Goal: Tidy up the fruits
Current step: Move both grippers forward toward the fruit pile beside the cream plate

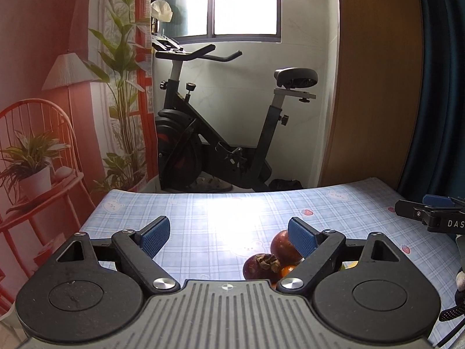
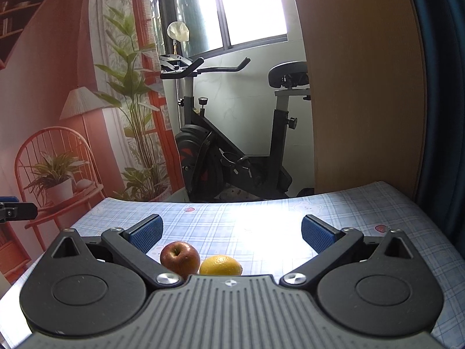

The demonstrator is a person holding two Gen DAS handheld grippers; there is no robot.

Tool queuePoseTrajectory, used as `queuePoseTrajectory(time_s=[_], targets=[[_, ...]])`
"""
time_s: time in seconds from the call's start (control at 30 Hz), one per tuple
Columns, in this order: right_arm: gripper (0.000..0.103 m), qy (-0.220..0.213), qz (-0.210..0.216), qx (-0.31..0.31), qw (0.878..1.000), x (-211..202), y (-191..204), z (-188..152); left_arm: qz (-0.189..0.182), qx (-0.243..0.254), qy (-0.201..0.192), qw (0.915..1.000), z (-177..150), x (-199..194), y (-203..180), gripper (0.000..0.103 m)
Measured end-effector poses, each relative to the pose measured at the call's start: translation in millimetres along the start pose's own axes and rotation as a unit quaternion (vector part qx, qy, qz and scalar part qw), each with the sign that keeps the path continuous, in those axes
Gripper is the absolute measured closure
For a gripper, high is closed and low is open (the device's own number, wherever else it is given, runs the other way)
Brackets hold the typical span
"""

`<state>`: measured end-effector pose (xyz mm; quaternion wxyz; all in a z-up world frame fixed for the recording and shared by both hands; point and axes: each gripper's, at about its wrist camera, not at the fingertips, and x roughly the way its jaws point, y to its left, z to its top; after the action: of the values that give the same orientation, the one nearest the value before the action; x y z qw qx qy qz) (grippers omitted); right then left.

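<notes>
My left gripper (image 1: 228, 237) is open and empty above the table. Below it lie a dark purple mangosteen (image 1: 261, 267), a round dark red fruit (image 1: 285, 246) behind it, and a small orange fruit (image 1: 287, 270) partly hidden by my right finger. My right gripper (image 2: 231, 232) is open and empty. A red apple (image 2: 180, 257) and a yellow lemon (image 2: 221, 265) lie side by side below it, close to the gripper body. The right gripper's tip shows at the right edge of the left wrist view (image 1: 430, 212).
The table has a blue checked cloth (image 1: 203, 212) with small bear and strawberry prints. Beyond its far edge stand an exercise bike (image 1: 221, 133), a wooden panel (image 1: 375, 87) and a printed backdrop (image 1: 58, 116). A dark blue curtain (image 2: 444, 101) hangs at the right.
</notes>
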<state>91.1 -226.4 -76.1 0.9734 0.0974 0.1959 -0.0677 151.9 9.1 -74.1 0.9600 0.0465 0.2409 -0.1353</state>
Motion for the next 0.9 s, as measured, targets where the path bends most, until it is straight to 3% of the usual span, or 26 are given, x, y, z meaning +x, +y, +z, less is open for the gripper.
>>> queuePoseTrajectory(time_s=[0.1,0.43,0.67,0.9], targets=[[0.000,0.013,-0.015,-0.006,1.000,3,0,-1,-0.024,-0.002,0.035,0.9991,1,9,5,0.013],[0.000,0.035,-0.002,-0.003,0.999,11,-1,0,-0.024,-0.004,0.058,0.9980,4,25,12,0.014],[0.000,0.069,0.035,-0.011,0.997,33,1,1,-0.023,-0.020,0.092,0.9953,11,50,22,0.022],[0.000,0.090,0.036,-0.038,0.995,57,-1,2,-0.026,-0.042,0.102,0.9935,18,71,32,0.032]])
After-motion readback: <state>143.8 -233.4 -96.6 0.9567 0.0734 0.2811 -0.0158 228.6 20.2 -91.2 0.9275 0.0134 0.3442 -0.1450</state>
